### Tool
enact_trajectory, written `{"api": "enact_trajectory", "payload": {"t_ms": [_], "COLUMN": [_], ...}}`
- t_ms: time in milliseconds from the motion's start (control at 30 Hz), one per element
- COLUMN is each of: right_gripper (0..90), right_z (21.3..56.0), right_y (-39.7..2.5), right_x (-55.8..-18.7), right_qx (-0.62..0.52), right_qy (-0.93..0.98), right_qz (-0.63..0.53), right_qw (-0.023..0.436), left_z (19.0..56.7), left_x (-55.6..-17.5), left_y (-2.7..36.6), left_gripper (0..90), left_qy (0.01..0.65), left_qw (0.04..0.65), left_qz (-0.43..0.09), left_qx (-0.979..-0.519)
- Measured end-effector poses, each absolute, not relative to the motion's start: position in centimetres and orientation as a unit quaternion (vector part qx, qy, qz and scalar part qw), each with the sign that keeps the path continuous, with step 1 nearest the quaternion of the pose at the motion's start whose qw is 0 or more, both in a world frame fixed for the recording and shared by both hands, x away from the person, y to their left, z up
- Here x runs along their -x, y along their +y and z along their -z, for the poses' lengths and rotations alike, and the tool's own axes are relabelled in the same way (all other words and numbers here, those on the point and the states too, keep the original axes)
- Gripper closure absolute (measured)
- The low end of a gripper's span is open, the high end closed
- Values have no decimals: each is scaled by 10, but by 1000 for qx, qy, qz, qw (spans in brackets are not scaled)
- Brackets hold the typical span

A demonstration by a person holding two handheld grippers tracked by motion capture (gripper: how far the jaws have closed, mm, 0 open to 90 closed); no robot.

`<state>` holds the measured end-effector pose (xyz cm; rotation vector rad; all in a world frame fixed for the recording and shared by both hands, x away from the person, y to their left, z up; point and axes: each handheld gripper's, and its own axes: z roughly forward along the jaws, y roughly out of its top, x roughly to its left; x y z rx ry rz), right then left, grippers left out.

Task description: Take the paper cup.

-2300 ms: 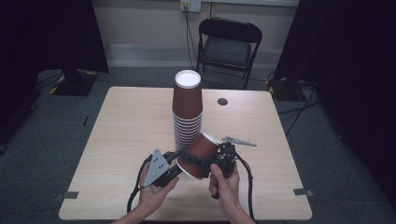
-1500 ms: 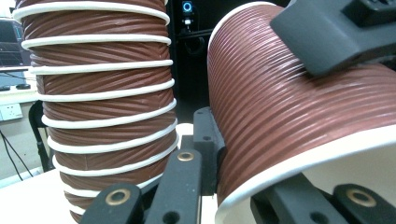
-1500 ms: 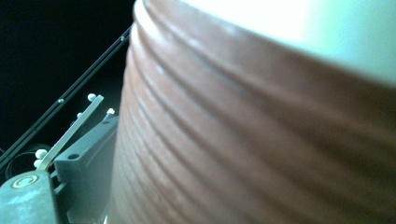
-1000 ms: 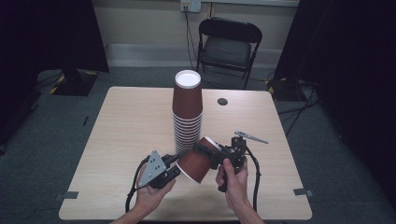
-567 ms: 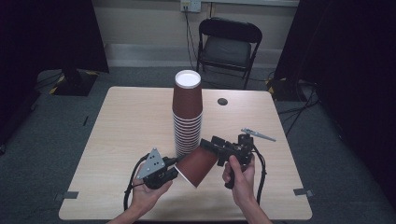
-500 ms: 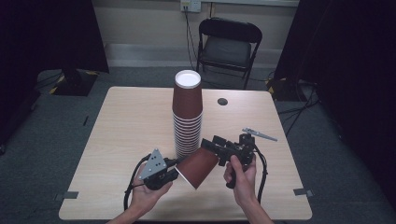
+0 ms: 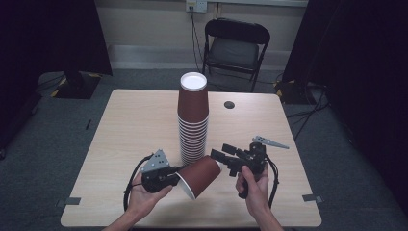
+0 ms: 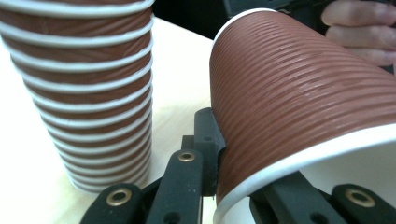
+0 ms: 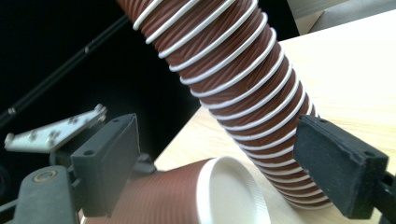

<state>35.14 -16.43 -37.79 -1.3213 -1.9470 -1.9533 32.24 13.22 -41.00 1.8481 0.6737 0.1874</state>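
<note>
A tall stack of brown ribbed paper cups (image 7: pixel 193 120) stands upside down at the table's middle. In front of it a single brown cup (image 7: pixel 198 175) lies tilted on its side in the air, mouth toward the person. My left gripper (image 7: pixel 175 177) is shut on this cup's rim (image 8: pixel 261 179), one jaw outside the wall and one inside. My right gripper (image 7: pixel 220 152) stands open just right of the cup's white base (image 9: pixel 229 191), its pads (image 9: pixel 109 163) wide apart and touching nothing. The stack (image 9: pixel 243 79) rises behind them.
The wooden table (image 7: pixel 130 125) carries a small dark disc (image 7: pixel 229 104) at the back right. A black folding chair (image 7: pixel 235 45) stands behind the table. The left gripper's grey plate (image 9: pixel 51 130) shows past the cup. Black curtains hang on both sides.
My right gripper has come off the single cup, opened and drawn back to the right. The cup stays in the left gripper, now tilted with its mouth lower and nearer the front edge.
</note>
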Motion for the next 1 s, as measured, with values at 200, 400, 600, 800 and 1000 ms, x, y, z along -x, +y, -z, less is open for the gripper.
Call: {"api": "enact_trajectory", "payload": {"t_ms": [200,400,600,800,1000], "right_gripper": [139,131,131,135,139], "right_z": [379,383,387,393,399], "right_y": [-166,-164,-162,-154,-142], "right_x": [-345,-341,-330,-322,-315], "right_qx": [384,339,273,234,190], "right_qy": [-680,-717,-759,-802,-837], "right_qz": [623,608,591,549,509], "right_qw": [44,38,-14,-31,-66], "left_z": [411,411,413,417,418], "left_x": [-331,-330,-335,-338,-343], "left_y": [140,138,133,130,130], "left_gripper": [852,853,853,852,851], "left_qy": [304,300,306,309,316], "left_qw": [507,481,448,416,411], "left_qz": [-58,-75,-25,-7,16], "left_qx": [-805,-820,-840,-855,-855]}}
